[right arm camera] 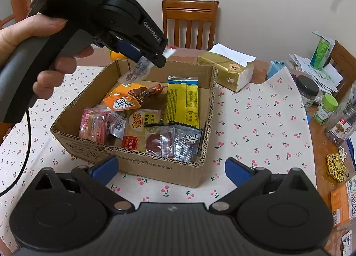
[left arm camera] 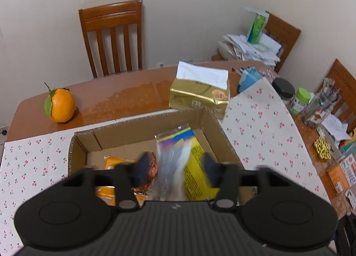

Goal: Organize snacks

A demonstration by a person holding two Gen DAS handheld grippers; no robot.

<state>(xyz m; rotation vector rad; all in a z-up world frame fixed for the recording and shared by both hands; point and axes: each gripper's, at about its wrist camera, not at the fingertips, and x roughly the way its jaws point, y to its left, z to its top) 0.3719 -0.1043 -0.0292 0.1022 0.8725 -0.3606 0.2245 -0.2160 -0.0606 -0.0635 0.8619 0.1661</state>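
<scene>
clear silvery snack packet (right arm camera: 138, 71), blurred, hangs above cardboard box (right arm camera: 155, 167).

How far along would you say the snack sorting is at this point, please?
Mostly done, it seems: several packets, including the yellow wafer pack, already lie in the cardboard box. The left gripper is over the box with a clear packet between its fingers, not yet dropped. The right gripper is open and empty. No loose snacks show on the cloth.

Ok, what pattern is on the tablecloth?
White tablecloth with small red cherries; the right wrist view shows it best.
</scene>
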